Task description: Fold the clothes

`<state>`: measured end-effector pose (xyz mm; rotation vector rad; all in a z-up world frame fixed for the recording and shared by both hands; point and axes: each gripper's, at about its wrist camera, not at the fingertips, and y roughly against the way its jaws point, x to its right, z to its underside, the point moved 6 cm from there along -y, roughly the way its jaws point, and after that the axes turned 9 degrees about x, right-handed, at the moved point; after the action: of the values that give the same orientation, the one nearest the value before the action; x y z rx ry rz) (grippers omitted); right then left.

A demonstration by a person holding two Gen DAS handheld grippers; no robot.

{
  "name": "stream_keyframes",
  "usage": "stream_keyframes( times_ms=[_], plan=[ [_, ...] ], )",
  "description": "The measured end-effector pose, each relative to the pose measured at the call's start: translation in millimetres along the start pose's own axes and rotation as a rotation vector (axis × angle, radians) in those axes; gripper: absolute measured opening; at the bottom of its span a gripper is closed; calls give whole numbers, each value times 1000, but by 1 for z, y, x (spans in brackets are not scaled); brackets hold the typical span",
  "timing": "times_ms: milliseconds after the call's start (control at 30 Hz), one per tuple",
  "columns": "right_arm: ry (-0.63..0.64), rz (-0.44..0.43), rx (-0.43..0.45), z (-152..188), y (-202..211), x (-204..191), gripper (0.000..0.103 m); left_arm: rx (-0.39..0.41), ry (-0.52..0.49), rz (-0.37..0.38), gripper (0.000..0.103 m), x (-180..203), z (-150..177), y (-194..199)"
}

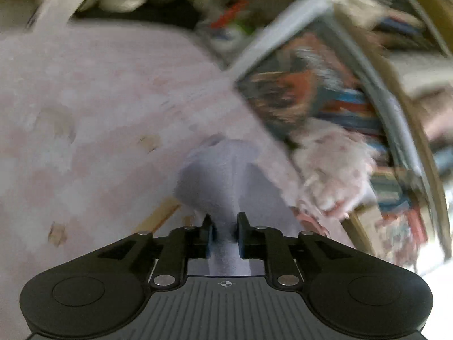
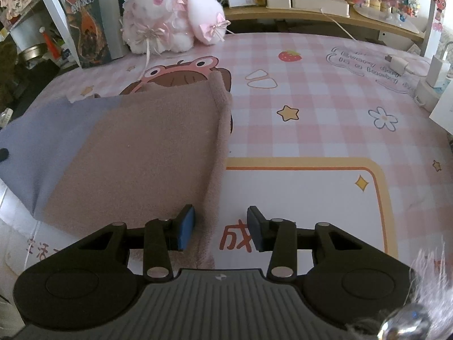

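Garment [image 2: 136, 147] on the table's [image 2: 311, 130] left — plush toy [image 2: 170, 19] behind.

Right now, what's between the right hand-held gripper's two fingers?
The brown garment's ribbed edge and bare table mat, in the right wrist view.

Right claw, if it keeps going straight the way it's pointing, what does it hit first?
Most likely the tan edge of the garment lying between the right claw fingers, with the pink checked table mat right beneath it. Depth is hard to judge here.
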<state>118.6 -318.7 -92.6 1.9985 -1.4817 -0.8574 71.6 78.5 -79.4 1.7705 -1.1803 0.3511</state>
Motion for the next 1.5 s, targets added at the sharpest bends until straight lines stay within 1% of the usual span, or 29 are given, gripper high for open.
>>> stream_keyframes(
  times_ms=[33,100,133,167,200,233,333,433,467,500,533,567,600,633,700,733,767,800,867,900,967,1000,1033,1067,1167,1200,1267,1300,1500],
  plan=[
    [1,3,0,0,0,-1,38,-17,71,-3,18,-10,-1,-3],
    [5,9,-1,0,0,-2,38,-55,168,1,30,-26,0,-7],
    [5,12,0,0,0,-2,38,-75,200,-3,33,-33,2,-9],
    [4,13,0,0,0,-2,38,-83,213,-1,39,-36,4,-10],
    [3,16,0,0,0,-3,38,-90,226,2,42,-39,6,-10],
    [3,18,0,0,1,-3,38,-88,219,5,42,-37,6,-11],
    [3,24,0,0,1,-3,38,-82,201,14,42,-34,7,-12],
    [7,28,1,0,0,-4,38,-68,183,15,39,-31,7,-13],
    [7,29,1,0,0,-4,38,-65,167,7,36,-29,7,-16],
    [6,30,2,0,0,-4,38,-62,151,-2,23,-26,7,-19],
    [5,31,2,0,0,-4,38,-63,116,-11,17,-23,7,-18],
    [5,32,2,0,0,-4,38,-63,81,-19,14,-19,7,-18],
    [4,33,2,0,0,-4,38,-63,45,-27,12,-15,7,-17],
    [8,34,1,0,0,-4,38,-36,-22,-3,12,-3,6,-11],
    [21,38,-3,-1,0,-6,38,32,-217,96,13,31,5,6],
    [25,40,-5,-1,0,-6,38,49,-286,127,13,41,6,10],
    [27,41,-8,-2,-1,-6,38,48,-317,136,13,44,7,11],
    [29,42,-10,-2,-1,-6,38,29,-297,120,13,37,5,5],
    [33,41,-13,-3,-2,-7,38,-27,-156,52,13,8,2,-11],
    [36,39,-13,-3,-2,-8,38,-56,-69,35,14,-7,1,-17],
    [41,35,-14,-3,-3,-9,38,-74,27,30,17,-23,1,-23],
    [45,34,-14,-4,-4,-10,38,-81,67,29,22,-30,1,-25],
    [48,33,-15,-4,-4,-12,38,-83,93,35,24,-33,1,-26],
    [54,34,-15,-5,-5,-13,38,-84,119,40,26,-36,2,-27],
    [67,31,-16,-7,-7,-16,38,-89,205,62,25,-45,-1,-31],
    [68,28,-16,-7,-8,-16,38,-85,211,64,22,-47,-2,-32],
    [67,18,-15,-8,-10,-18,38,-77,222,68,19,-51,-5,-33],
    [68,14,-13,-8,-11,-20,38,-71,214,63,14,-51,-6,-34],
    [80,-29,-11,-11,-16,-33,35,-30,184,34,12,-57,-21,-32]
  ],
)
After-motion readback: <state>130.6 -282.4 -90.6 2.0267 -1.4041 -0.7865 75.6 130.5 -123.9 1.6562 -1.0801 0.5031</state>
